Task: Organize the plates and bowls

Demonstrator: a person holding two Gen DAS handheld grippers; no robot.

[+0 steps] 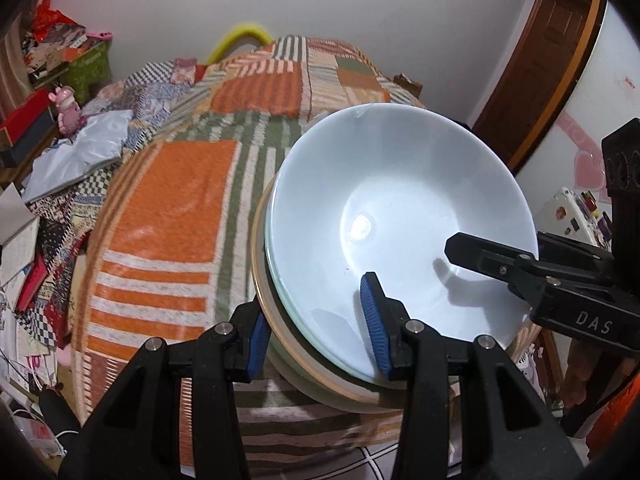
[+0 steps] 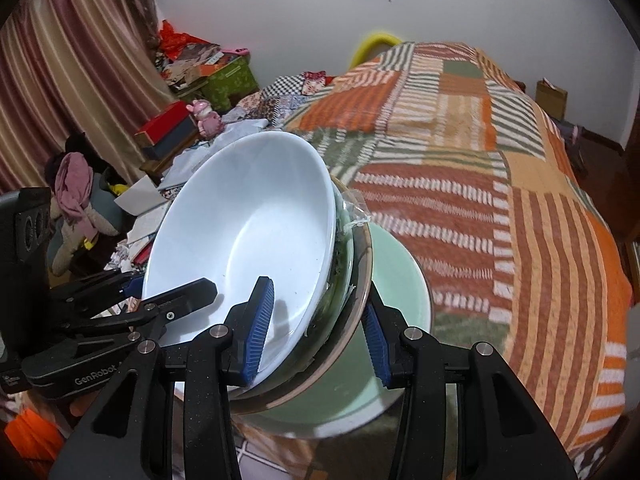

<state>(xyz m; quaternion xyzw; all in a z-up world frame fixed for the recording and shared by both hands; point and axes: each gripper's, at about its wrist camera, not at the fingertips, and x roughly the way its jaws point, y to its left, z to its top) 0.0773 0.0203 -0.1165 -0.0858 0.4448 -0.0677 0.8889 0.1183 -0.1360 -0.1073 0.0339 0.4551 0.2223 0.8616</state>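
Observation:
A stack of dishes is held above the bed by both grippers. On top is a white bowl (image 1: 400,216), also in the right wrist view (image 2: 248,232). Under it lie a glass dish, a brown-rimmed plate (image 2: 360,272) and a pale green plate (image 2: 400,280). My left gripper (image 1: 318,328) is shut on the near rim of the stack, one blue pad inside the bowl, one beneath. My right gripper (image 2: 316,328) is shut on the stack's other side and shows in the left wrist view (image 1: 492,260).
A bed with an orange, green and white patchwork blanket (image 1: 192,216) fills the space beneath and beyond the stack. Clutter, boxes and a pink toy (image 1: 68,112) lie along the left. A wooden door (image 1: 552,60) stands at the right.

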